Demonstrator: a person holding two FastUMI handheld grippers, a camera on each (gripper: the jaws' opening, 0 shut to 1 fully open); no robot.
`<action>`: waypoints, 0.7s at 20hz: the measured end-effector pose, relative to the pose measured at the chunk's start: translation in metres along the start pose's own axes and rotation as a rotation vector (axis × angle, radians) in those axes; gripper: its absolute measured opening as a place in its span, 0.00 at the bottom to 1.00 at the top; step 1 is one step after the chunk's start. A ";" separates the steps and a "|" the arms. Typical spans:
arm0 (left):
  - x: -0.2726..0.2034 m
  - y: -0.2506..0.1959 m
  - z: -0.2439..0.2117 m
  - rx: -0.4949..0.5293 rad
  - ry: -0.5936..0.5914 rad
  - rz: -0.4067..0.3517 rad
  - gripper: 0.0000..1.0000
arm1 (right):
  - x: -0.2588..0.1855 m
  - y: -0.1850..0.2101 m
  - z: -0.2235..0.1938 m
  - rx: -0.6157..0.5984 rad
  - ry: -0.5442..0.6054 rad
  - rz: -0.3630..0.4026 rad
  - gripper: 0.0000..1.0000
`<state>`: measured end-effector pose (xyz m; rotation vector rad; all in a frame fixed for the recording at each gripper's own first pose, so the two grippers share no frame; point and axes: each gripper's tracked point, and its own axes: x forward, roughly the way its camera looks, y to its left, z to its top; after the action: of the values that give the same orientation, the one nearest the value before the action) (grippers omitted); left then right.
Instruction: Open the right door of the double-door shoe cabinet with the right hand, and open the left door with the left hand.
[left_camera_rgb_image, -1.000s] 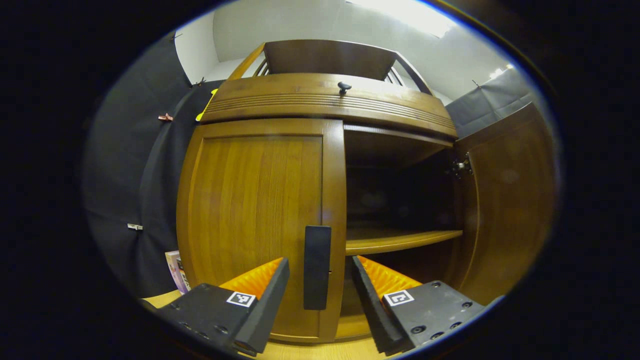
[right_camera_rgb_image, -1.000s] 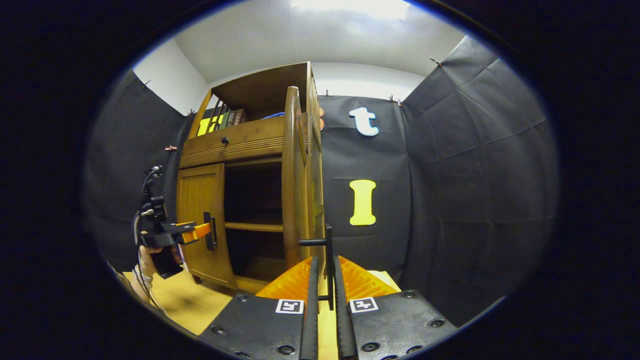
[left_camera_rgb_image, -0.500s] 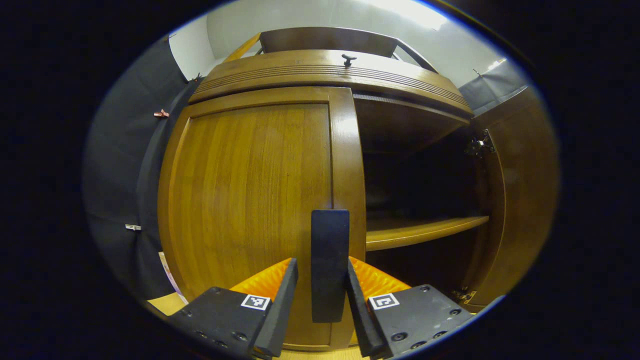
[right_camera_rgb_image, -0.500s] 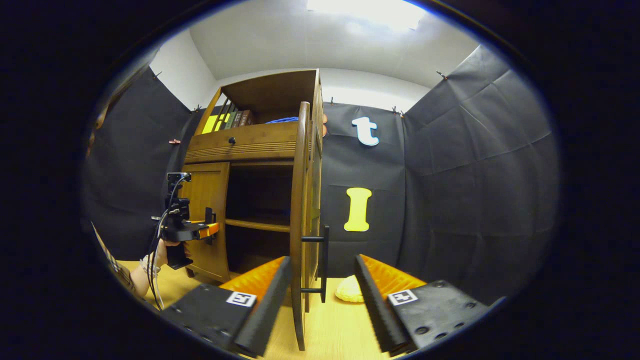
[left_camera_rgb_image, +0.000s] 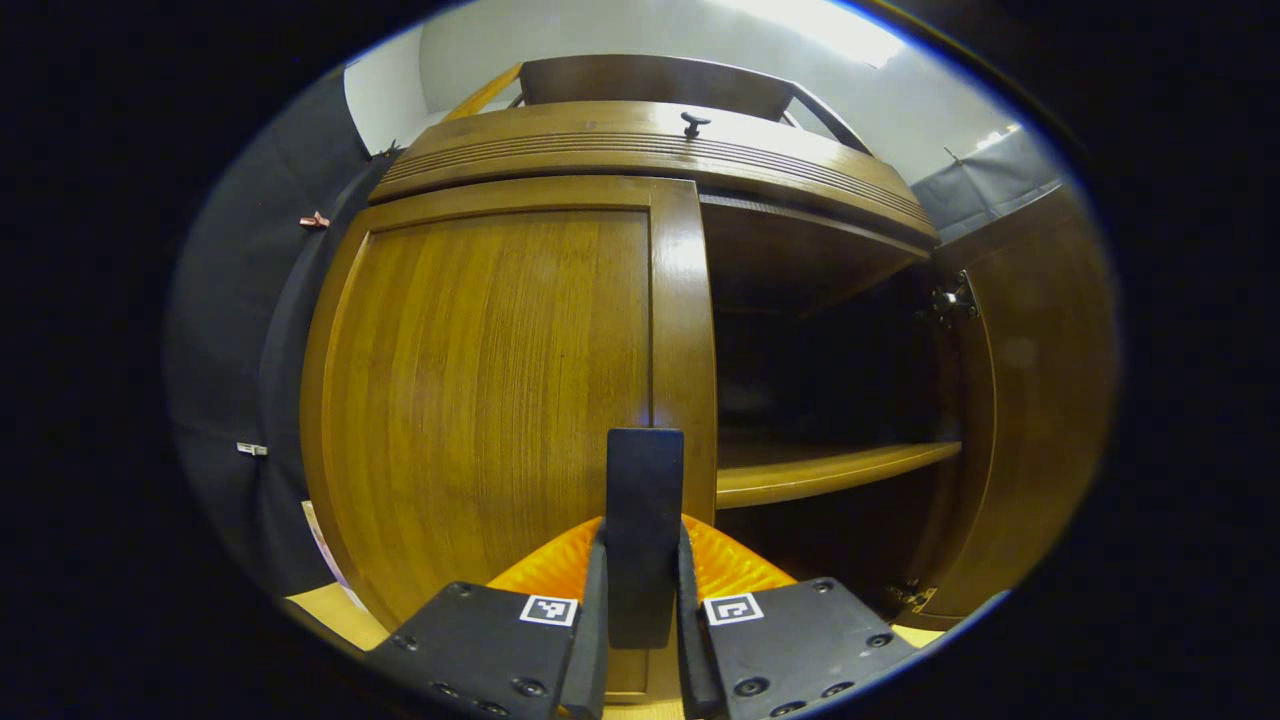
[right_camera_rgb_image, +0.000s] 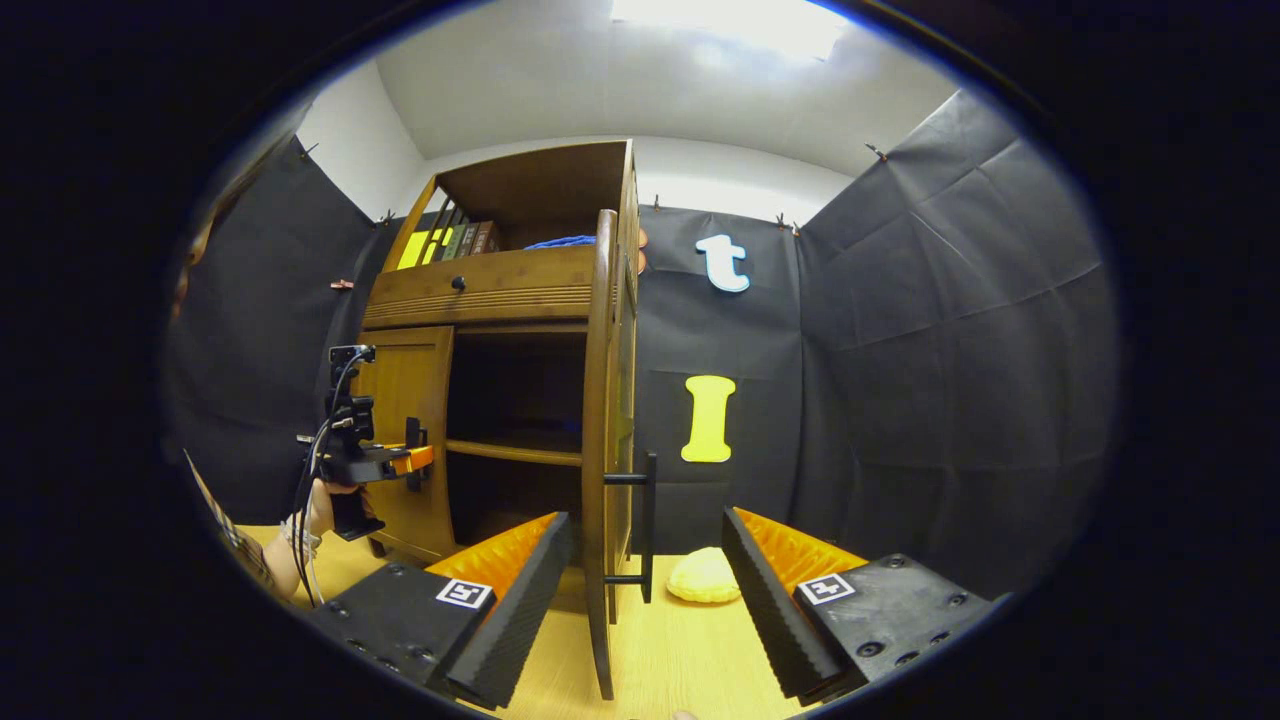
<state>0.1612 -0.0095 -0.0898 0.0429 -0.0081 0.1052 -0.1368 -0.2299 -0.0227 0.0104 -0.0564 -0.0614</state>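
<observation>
The shoe cabinet (right_camera_rgb_image: 500, 300) stands on the yellow wooden floor (right_camera_rgb_image: 680, 650) against the booth's black wall. Its right door (right_camera_rgb_image: 600, 440) is swung wide, seen edge-on in the right gripper view, with its dark bar handle (right_camera_rgb_image: 648, 525) free between the spread fingers of the right hand-held gripper (right_camera_rgb_image: 645, 590), which touches nothing. The left door (left_camera_rgb_image: 500, 380) looks shut, flush with the frame. The left hand-held gripper (left_camera_rgb_image: 643, 610) has its fingers pressed on either side of that door's dark vertical handle (left_camera_rgb_image: 644, 530), low on the door's inner edge; the right gripper view shows the same hold from farther off, with a hand beneath the gripper.

The door is a stiff wooden panel on side hinges, likely moderate in weight and easy to swing once any catch gives. The handle is rigid and smooth, so a firm pinch near its middle seems the right hold, with a pull that follows the hinge arc outward and to the left rather than straight back, lest the pads slide off. A pale rounded object (right_camera_rgb_image: 705, 578) lies on the floor beyond the open door.
</observation>
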 end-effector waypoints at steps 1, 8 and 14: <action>-0.002 0.000 0.000 0.001 0.005 -0.005 0.31 | 0.000 0.002 0.001 -0.003 0.001 -0.001 0.96; -0.045 0.004 0.004 -0.027 0.024 -0.090 0.30 | -0.009 0.018 0.008 -0.026 -0.018 -0.016 0.97; -0.102 0.019 0.012 -0.053 0.033 -0.183 0.31 | -0.014 0.060 0.013 -0.061 -0.030 0.031 0.97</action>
<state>0.0576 -0.0019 -0.0779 -0.0114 0.0259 -0.0776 -0.1483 -0.1697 -0.0098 -0.0520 -0.0844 -0.0327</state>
